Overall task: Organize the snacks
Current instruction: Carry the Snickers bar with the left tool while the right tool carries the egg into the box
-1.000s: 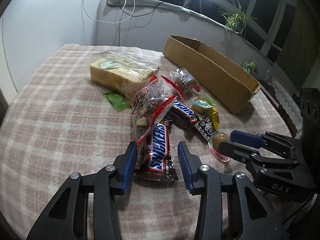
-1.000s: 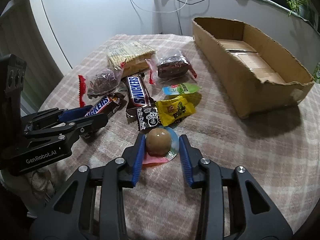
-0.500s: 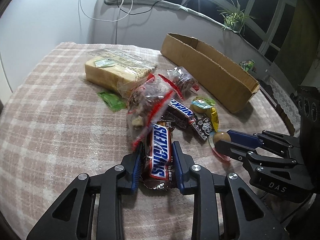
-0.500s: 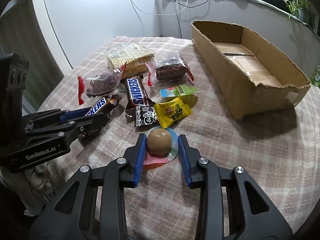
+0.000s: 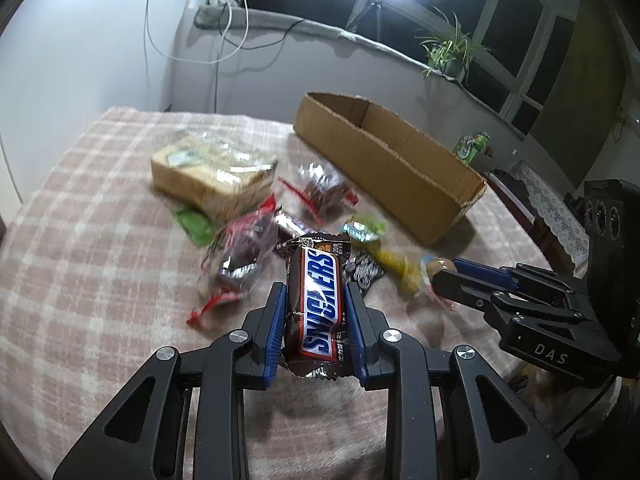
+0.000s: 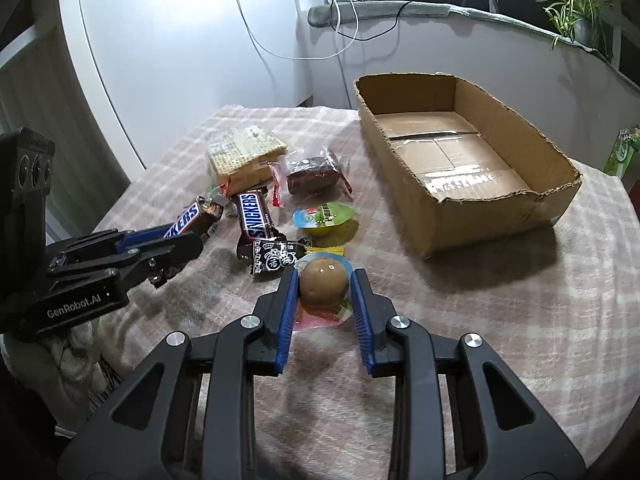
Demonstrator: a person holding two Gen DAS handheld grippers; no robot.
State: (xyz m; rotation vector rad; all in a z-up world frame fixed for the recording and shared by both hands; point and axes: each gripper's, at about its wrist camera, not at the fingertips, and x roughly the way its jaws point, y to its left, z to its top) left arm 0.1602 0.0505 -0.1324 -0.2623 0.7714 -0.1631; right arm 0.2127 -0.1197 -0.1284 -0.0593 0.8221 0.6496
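On the checked woven tablecloth, at the left, the left gripper pinches a glossy Snickers bar lifted off the cloth, its long axis running near to far between the ribbed blue pads. Right of it, the right gripper is closing on a smooth round brown sweet in clear wrap. Far right lies the long, open cardboard box.

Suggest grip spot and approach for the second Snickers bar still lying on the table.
Take the Snickers bar across its narrow width at mid-length, coming down from above with the fingers straddling its long sides. It lies flat, with its near end resting on the black patterned packet, so the logo section is the clearest part. Avoid the crimped ends: they would probably slip.
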